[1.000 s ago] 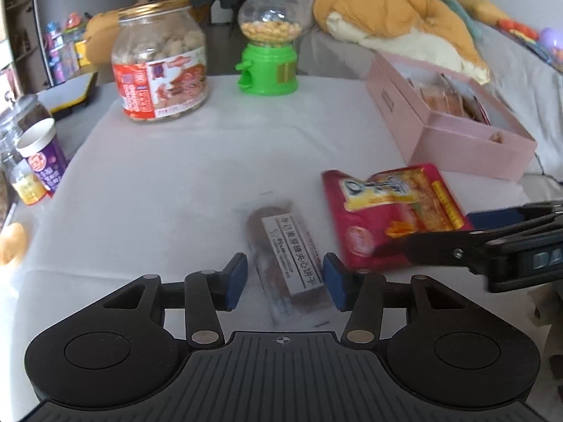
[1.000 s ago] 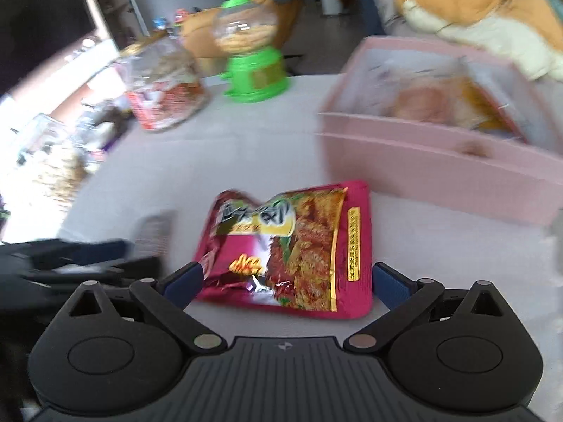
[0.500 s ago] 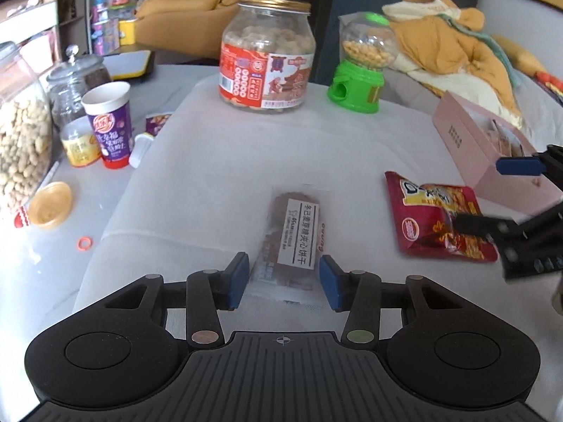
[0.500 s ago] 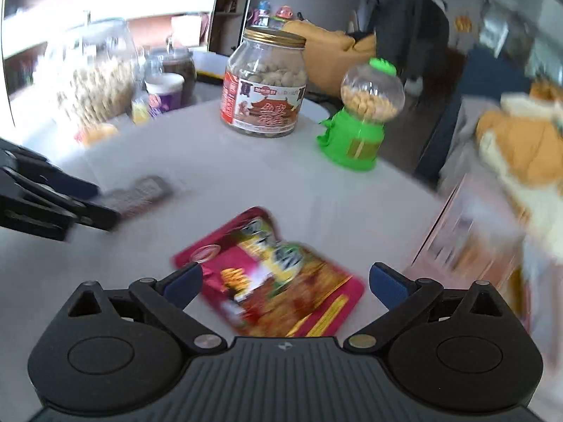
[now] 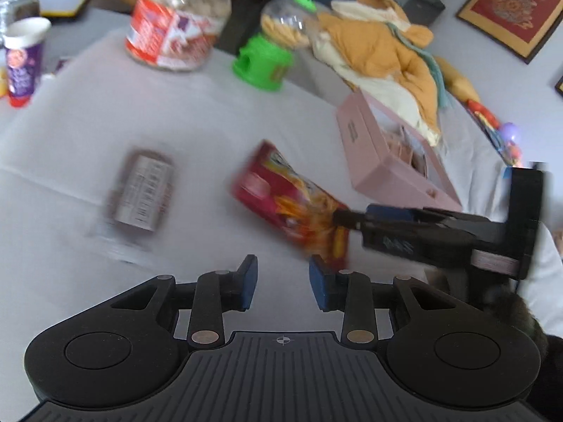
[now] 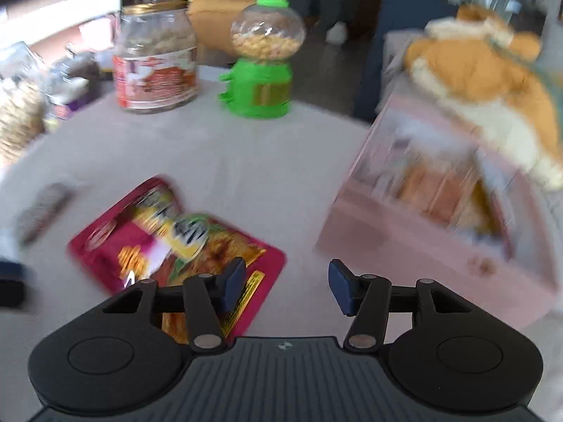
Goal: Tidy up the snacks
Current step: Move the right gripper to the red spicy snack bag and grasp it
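Red snack pouch point(image 6: 169, 242) is lying flat on the white tabletop point(image 5: 176, 112), roughly mid-table, with the pink box point(image 5: 394, 161) off to its right, near but not touching. Right gripper point(image 6: 286, 286) hovers over the pouch's near right corner; its fingers are parted with nothing between them, and the left finger point(image 6: 232, 281) overlaps the pouch's edge in its own view. Can't tell if it's actually touching. Left gripper point(image 5: 283, 283) also sits with fingers apart and empty, low over bare cloth. The brown wrapped bar point(image 5: 142, 193) is on the tabletop to the left of the pouch, well apart from it. Everything's pretty motion-blurred. Further back there's a big nut jar point(image 6: 156, 59) and a green candy dispenser point(image 6: 262, 66) side by side, and a purple cup point(image 5: 23, 59) at the far left.
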A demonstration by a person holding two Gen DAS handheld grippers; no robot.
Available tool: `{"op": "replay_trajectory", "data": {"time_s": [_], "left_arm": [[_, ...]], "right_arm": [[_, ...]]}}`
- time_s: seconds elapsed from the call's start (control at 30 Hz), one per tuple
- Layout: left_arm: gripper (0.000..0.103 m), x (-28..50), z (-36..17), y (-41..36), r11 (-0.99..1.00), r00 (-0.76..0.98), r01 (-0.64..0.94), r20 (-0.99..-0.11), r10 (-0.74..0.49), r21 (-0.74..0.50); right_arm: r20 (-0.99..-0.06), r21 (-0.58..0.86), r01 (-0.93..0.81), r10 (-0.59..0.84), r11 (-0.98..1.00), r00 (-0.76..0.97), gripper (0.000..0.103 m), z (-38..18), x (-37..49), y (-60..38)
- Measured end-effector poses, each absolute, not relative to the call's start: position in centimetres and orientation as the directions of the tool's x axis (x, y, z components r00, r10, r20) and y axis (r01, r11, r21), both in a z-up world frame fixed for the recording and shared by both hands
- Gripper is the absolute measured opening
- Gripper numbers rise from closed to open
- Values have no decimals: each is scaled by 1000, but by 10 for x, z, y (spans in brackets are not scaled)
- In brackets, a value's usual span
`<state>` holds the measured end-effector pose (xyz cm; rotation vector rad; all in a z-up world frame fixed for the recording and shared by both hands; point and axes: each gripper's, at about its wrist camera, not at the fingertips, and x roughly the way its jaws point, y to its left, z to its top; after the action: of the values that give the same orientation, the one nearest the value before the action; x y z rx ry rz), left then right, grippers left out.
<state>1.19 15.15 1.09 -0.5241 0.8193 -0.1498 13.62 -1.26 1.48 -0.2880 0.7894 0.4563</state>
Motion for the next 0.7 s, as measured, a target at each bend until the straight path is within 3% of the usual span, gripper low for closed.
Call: {"op": "replay_trajectory", "data": {"time_s": [0.13,0.17,0.2,0.27,0.53,0.7], "left_arm": [[36,40,3,151,850,703,-106,-644,-302,-515],[36,44,3,154,849,711,-117,-640,-290,-515],[36,48,6,157,856,720,-135,-643,-262,-499],[36,45,16,163,872,753,-152,-626,-203,-466],[36,8,20,211,883,763,-299,-647,-6,-361],[40,13,14,203,953,705,-225,-709,14,-204]], "right_arm": [[-766,99,-591,441,800,468,54,18,121,-23],[-760,107,-604,456,790,462,58,20,117,-24],[-753,102,-614,465,783,467,64,23,113,-25],[-726,87,-626,480,775,493,91,29,105,-24],[-692,48,-638,486,769,533,95,31,125,8],[-708,-51,-683,456,728,539,99,4,145,51]]}}
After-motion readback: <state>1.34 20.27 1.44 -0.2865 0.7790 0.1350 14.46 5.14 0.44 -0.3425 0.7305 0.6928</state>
